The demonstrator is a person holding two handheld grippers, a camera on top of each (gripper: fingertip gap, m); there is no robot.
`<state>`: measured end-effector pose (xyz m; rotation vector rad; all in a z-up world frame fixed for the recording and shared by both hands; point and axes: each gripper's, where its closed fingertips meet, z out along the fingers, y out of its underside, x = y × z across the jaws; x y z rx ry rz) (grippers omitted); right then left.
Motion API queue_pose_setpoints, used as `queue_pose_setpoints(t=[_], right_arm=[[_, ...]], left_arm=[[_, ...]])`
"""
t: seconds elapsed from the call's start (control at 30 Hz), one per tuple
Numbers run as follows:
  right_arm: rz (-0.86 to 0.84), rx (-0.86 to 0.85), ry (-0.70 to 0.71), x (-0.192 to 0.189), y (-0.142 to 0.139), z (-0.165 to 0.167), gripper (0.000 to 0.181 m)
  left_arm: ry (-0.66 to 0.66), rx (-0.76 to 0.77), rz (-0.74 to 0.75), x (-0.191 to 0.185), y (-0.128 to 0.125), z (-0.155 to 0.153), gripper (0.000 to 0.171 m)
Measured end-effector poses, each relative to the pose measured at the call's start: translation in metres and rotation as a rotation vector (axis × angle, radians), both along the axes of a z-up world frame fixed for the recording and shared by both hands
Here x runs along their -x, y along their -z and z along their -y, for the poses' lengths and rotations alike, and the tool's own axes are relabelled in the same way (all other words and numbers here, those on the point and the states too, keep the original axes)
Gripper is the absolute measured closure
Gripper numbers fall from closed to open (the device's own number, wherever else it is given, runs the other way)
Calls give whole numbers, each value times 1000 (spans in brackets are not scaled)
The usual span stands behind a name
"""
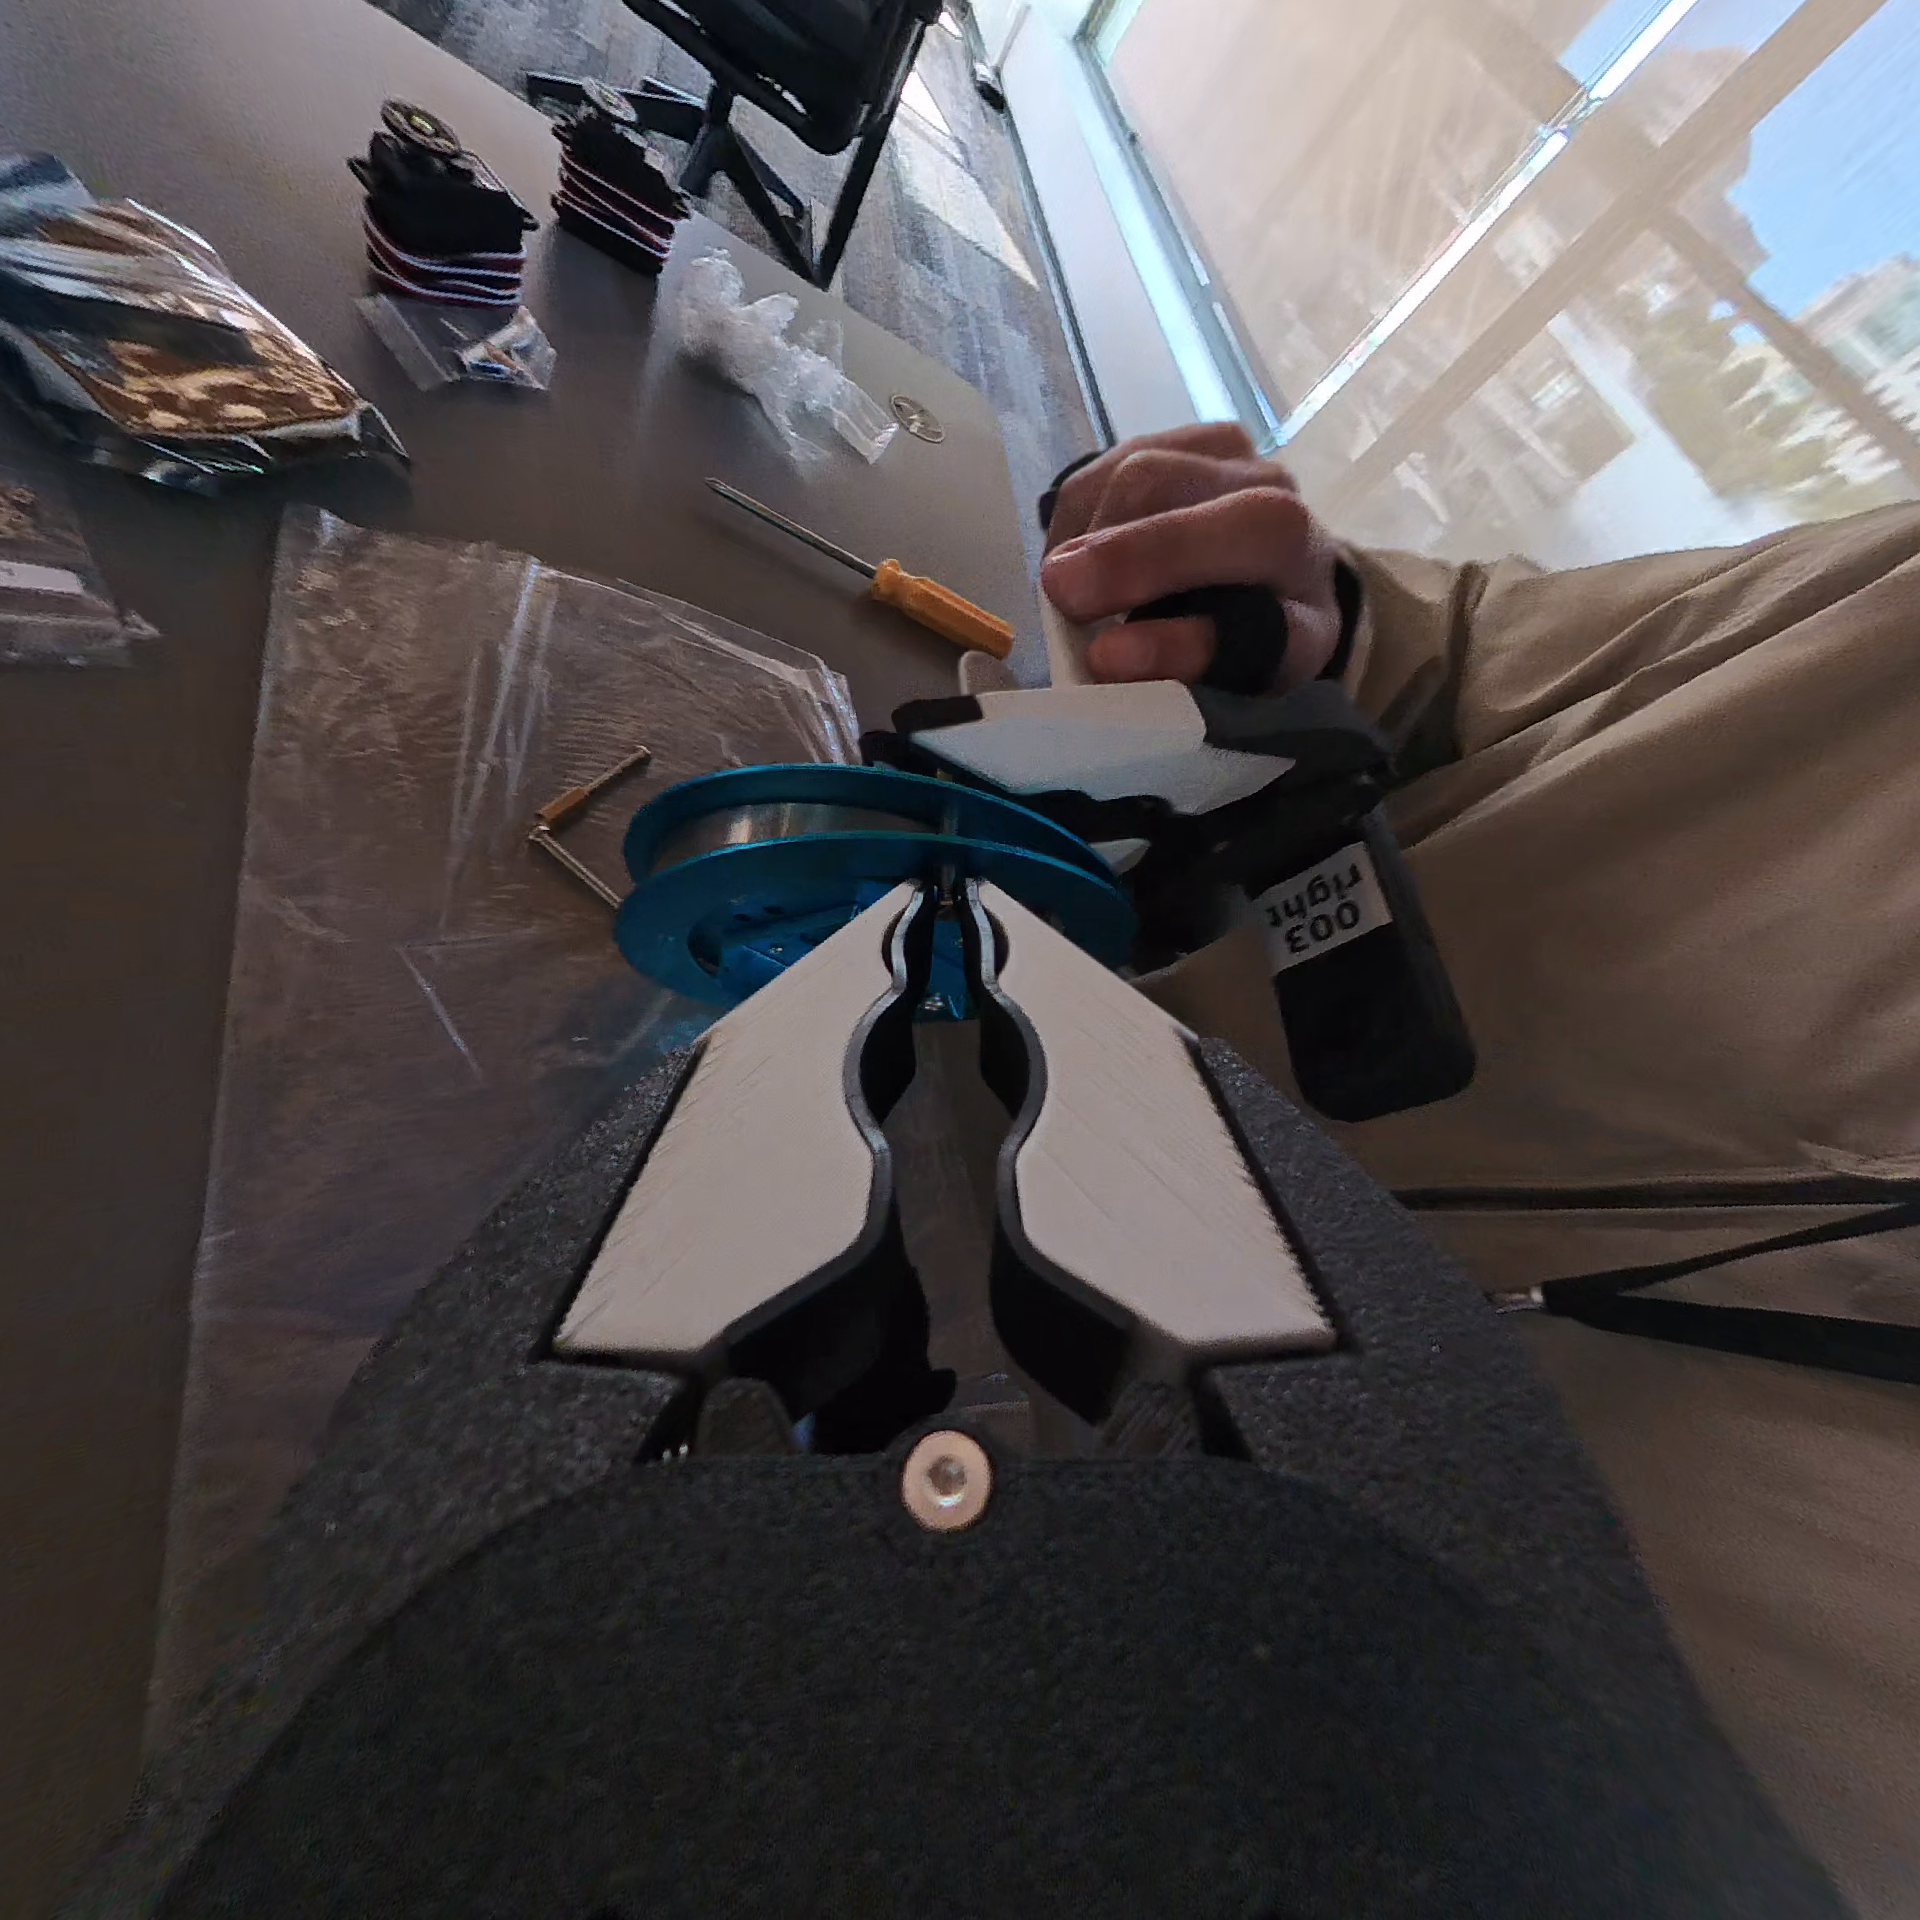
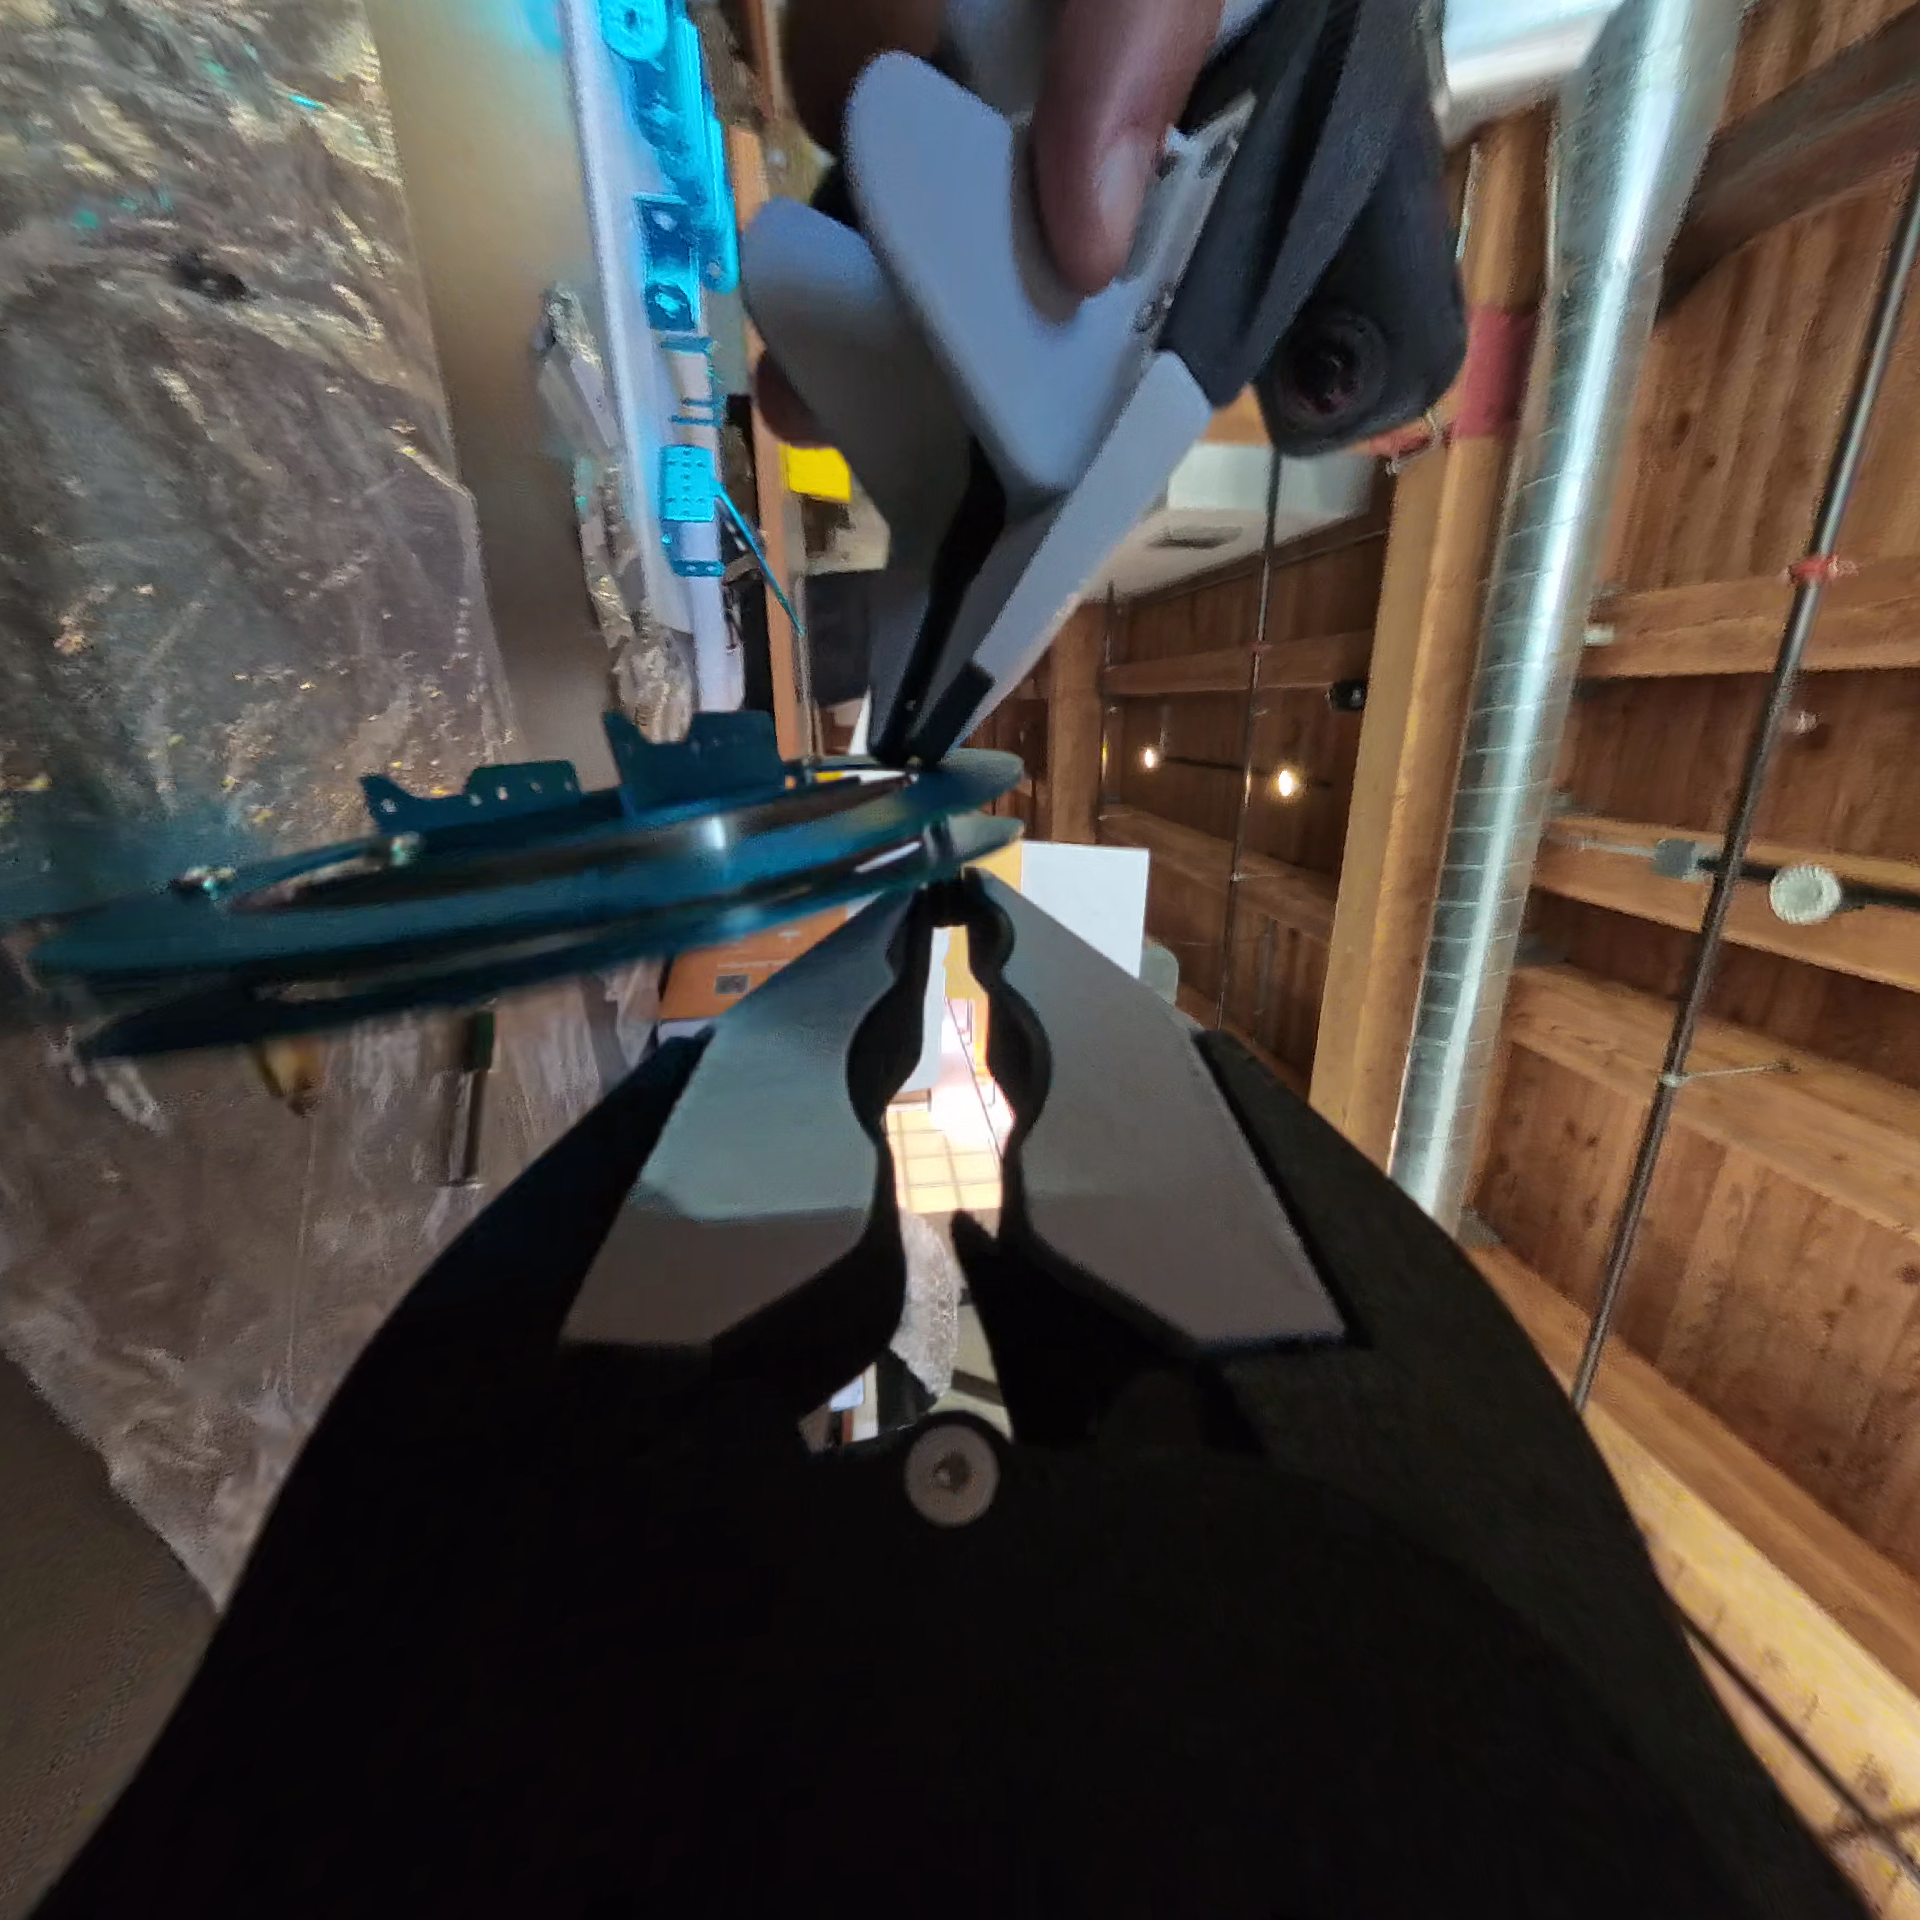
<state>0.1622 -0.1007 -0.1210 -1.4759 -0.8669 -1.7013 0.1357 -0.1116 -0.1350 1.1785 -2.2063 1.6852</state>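
Note:
A blue metal assembly [image 1: 790,831] of two stacked discs with a silver ring between them is held above a clear plastic sheet [image 1: 436,779]. My left gripper [image 1: 943,896] is shut on a small screw at the discs' near rim. The right gripper [image 1: 904,740], held by a hand [image 1: 1174,540], meets the same rim from the other side. In the right wrist view my right gripper [image 2: 951,906] is shut on a small dark fastener under the disc rim [image 2: 935,821], and the left gripper [image 2: 914,750] touches the rim from above. Blue brackets [image 2: 686,769] stand on the disc.
An orange-handled screwdriver [image 1: 940,608], a bent brass-coloured key [image 1: 582,810], a washer [image 1: 917,418], crumpled plastic bags [image 1: 779,353], two black servos with striped wires [image 1: 436,208] and a foil bag [image 1: 177,353] lie on the brown table. Loose blue brackets [image 2: 675,260] sit on a white tray. My left and right fingertips are right by each other. The orange-handled screwdriver [image 1: 940,608] is about 25 cm from both grippers' fingertips.

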Motion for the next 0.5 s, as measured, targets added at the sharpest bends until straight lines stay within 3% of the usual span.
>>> queue_pose_setpoints(t=[0.07,0.17,0.27,0.5], right_arm=[[-41,56,-6,0,2,-1,177],[-317,182,-23,0,8,1,178],[-438,293,7,-2,12,4,179],[-1050,773,28,14,25,31,177]], left_arm=[[-8,-78,72,1,0,0,168],[-19,-304,287,2,1,3,169],[-46,-534,474,1,3,5,169],[-55,-892,866,1,3,17,170]])
